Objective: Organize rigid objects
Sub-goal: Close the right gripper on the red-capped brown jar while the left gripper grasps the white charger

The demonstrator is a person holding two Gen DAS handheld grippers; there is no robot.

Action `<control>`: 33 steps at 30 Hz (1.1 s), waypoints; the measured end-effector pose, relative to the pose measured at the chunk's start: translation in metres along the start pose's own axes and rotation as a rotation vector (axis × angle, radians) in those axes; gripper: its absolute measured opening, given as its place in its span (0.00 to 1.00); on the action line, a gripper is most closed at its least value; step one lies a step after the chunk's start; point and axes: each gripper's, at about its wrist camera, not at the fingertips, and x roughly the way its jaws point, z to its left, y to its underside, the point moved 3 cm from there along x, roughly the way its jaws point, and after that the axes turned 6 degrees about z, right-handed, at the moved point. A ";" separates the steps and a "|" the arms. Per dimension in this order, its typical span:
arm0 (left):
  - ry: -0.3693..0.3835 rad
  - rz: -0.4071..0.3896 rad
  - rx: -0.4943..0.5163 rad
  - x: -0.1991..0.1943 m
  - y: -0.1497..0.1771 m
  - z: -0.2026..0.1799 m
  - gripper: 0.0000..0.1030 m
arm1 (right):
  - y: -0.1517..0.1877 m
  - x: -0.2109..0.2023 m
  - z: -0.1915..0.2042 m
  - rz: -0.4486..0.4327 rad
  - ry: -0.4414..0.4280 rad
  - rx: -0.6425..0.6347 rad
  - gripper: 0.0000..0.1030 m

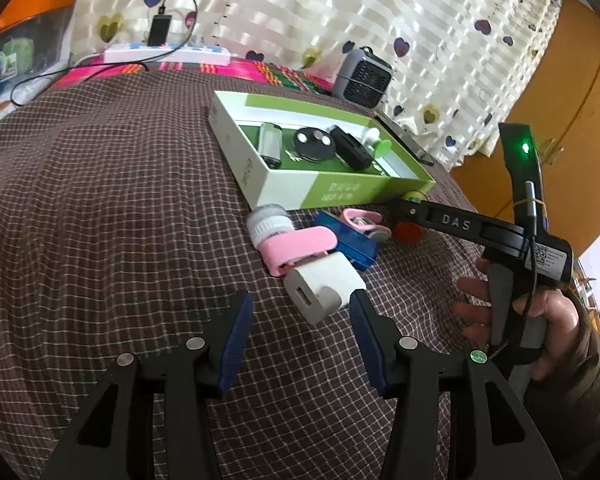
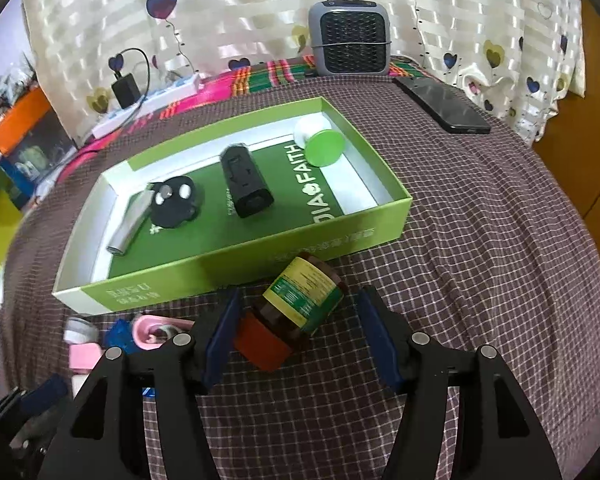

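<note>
Brown glass, yellow-green label, red cap: the bottle [image 2: 300,308] lies on its side on the checked cloth [image 2: 480,248], just outside the near wall of the green box [image 2: 236,272]. I have my right gripper [image 2: 296,340] spread around it, pads not yet touching, lined up for a pinch across the body. My left gripper [image 1: 300,332] is also spread, hovering near the white charger [image 1: 322,286], presumably next in line. Four items already sit in the box, so I judge sorting partway done.
</note>
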 end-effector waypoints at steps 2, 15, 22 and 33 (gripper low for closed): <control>0.005 0.008 0.003 0.003 0.000 -0.002 0.48 | 0.001 0.001 -0.003 0.002 0.011 0.005 0.59; 0.045 0.045 0.063 0.016 0.000 -0.034 0.51 | 0.008 0.000 -0.030 0.005 0.111 -0.002 0.59; 0.048 0.063 0.096 0.020 0.007 -0.054 0.51 | 0.008 -0.002 -0.040 0.005 0.099 -0.011 0.59; 0.028 0.073 0.153 0.020 0.011 -0.075 0.51 | 0.009 -0.003 -0.044 0.000 0.071 -0.048 0.59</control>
